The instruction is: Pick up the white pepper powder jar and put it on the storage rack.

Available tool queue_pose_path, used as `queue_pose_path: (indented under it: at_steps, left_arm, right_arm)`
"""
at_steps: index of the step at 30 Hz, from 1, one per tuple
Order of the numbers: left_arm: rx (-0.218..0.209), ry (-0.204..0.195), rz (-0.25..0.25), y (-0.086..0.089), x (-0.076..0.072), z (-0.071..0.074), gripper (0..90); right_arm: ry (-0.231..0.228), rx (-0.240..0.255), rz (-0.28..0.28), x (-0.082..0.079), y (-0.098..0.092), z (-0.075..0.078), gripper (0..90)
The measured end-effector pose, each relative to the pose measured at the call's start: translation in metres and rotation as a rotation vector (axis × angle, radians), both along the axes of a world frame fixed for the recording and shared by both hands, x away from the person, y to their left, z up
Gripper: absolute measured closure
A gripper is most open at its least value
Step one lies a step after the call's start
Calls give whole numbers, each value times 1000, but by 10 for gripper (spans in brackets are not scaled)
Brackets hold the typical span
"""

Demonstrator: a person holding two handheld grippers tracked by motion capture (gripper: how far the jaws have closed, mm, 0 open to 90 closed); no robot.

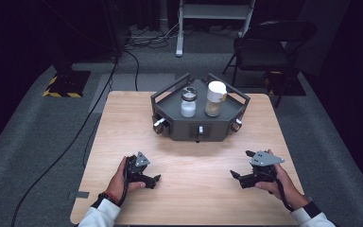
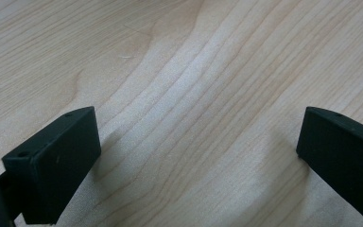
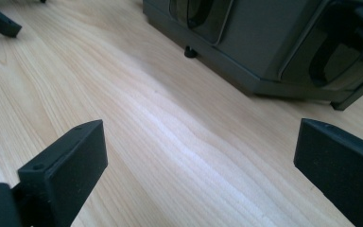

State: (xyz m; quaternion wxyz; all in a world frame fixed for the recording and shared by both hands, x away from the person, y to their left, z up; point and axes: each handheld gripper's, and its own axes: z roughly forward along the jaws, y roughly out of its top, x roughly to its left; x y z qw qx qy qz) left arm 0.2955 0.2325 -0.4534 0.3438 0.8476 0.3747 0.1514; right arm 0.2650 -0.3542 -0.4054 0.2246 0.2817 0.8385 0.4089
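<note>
Both tools are seen idle on the wooden table: the left gripper and right gripper are held with jaws spread, nothing between them. The glass jar and white-capped bottle stand on the grey tray, well apart from them. A reach forward to the tray is judged next.

Pale wood-grain table — dark grey tray, white-capped jar.

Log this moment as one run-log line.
left gripper: open, empty, low over table | right gripper: open, empty | grey tray: far side, holds clear jar and white-capped jar, untouched
</note>
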Motion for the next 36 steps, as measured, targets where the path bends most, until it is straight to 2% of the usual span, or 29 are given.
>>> queue_pose_path:
  at_steps: [5, 9, 12, 14, 16, 19, 21, 24, 33, 36]
  left_arm:
    - [0, 0, 0, 0, 0, 0, 2]
    - [0, 1, 1, 0, 0, 0, 2]
    - [0, 0, 0, 0, 0, 0, 2]
    - [0, 0, 0, 0, 0, 0, 1]
    - [0, 0, 0, 0, 0, 0, 2]
    - [0, 0, 0, 0, 0, 0, 2]
    - [0, 0, 0, 0, 0, 0, 2]
    - [0, 0, 0, 0, 0, 0, 2]
    - [0, 0, 0, 0, 0, 0, 2]
    - [0, 0, 0, 0, 0, 0, 2]
  right_arm:
    - [34, -39, 9, 4, -1, -8, 31]
    - [78, -47, -14, 10, 1, -14, 32]
    - [91, -74, -23, 14, 3, -18, 32]
    - [104, -74, -30, 16, 2, -20, 31]
    - [107, -78, -35, 17, 2, -22, 32]
    - [90, -95, -39, 15, 3, -26, 31]
    - [99, -93, -37, 17, 2, -28, 32]
    - [95, -117, -37, 18, 5, -30, 32]
    - [115, -160, -35, 21, 9, -32, 32]
    - [130, -152, -42, 23, 7, -34, 31]
